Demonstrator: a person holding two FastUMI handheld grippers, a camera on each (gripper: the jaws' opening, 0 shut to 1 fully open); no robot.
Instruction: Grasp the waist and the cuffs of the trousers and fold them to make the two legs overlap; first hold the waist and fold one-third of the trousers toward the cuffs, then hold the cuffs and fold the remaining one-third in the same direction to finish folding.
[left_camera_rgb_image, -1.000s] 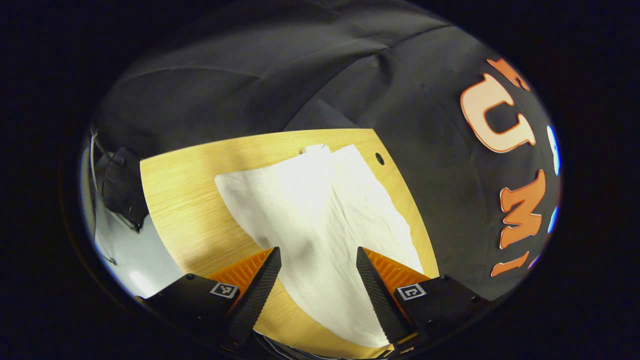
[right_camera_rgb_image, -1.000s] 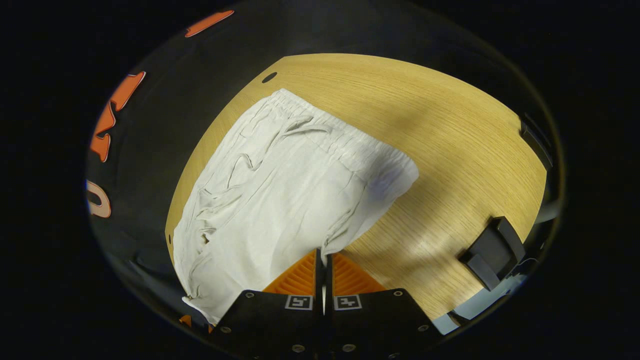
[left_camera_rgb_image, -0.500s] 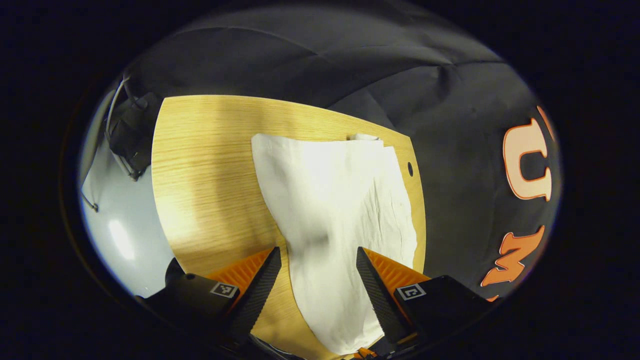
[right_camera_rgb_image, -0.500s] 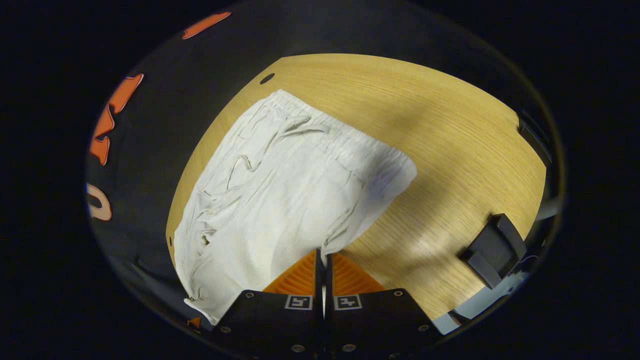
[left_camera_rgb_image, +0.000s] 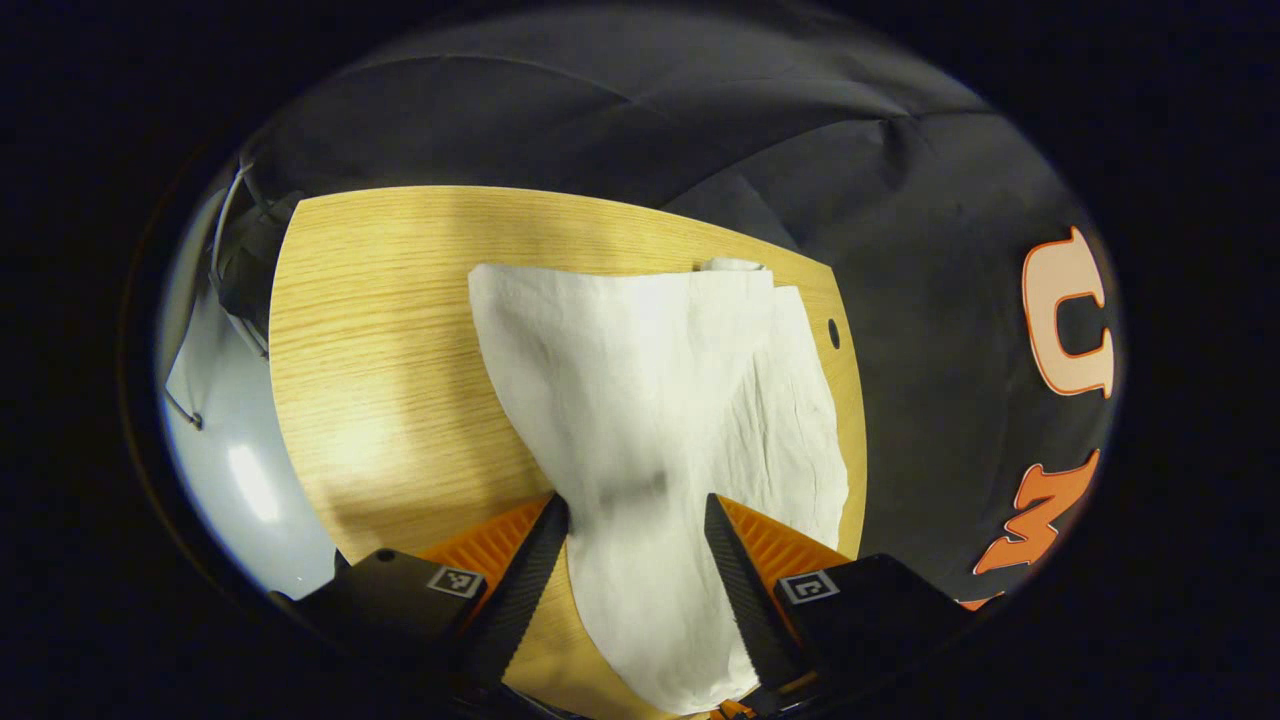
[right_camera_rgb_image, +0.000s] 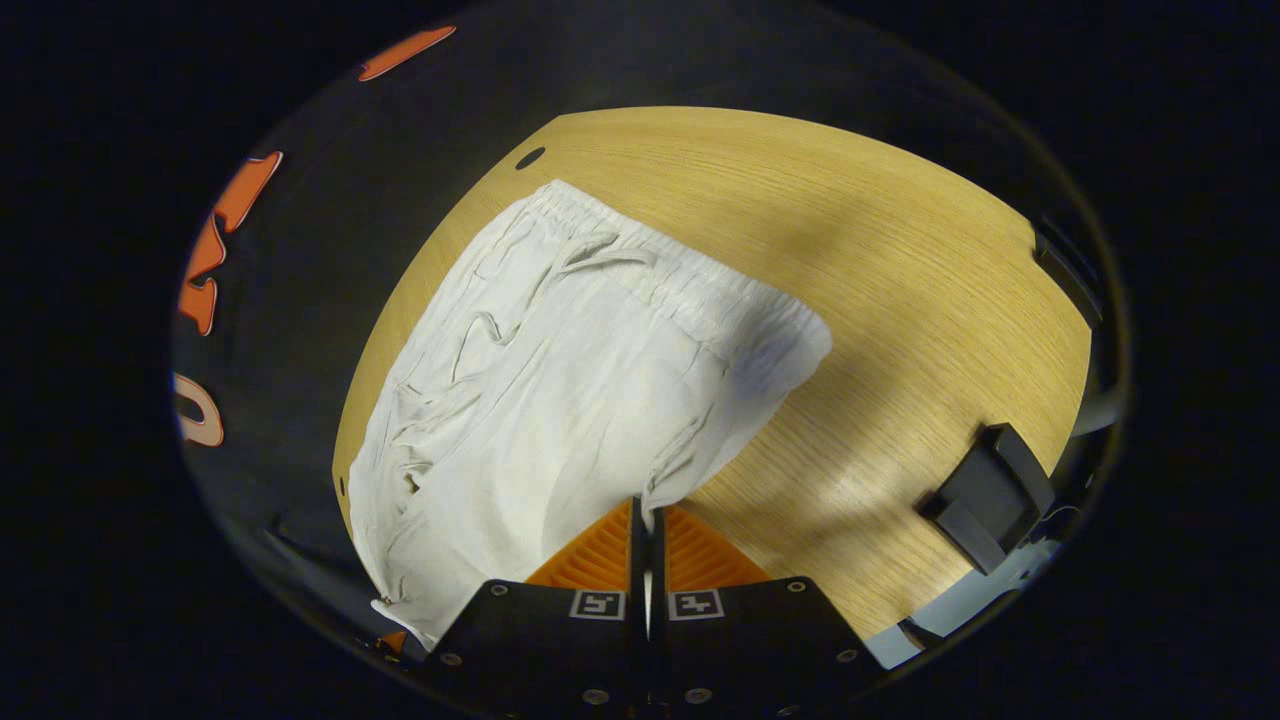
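White trousers (right_camera_rgb_image: 560, 400) lay flat on the wooden table (right_camera_rgb_image: 900, 270), pushed toward the table's edge by the black booth wall, waistband (right_camera_rgb_image: 680, 285) with drawstring at the far end in the right gripper view. Lots of bare wood sat on the trousers' other side, out to a black block (right_camera_rgb_image: 985, 500) near the table edge. Right gripper (right_camera_rgb_image: 646, 520) had its fingers pressed together at the near hem of the cloth; fabric edge met the tips, looked pinched between them. In the left gripper view the left gripper (left_camera_rgb_image: 635, 525) was spread wide, fingers straddling a narrow strip of the trousers (left_camera_rgb_image: 640, 400), cloth running between them without either finger clearly touching it. Small hole (left_camera_rgb_image: 833, 333) in the tabletop sat just beside the cloth's wall-side edge. Bare wood (left_camera_rgb_image: 380, 350) was free on the other side.
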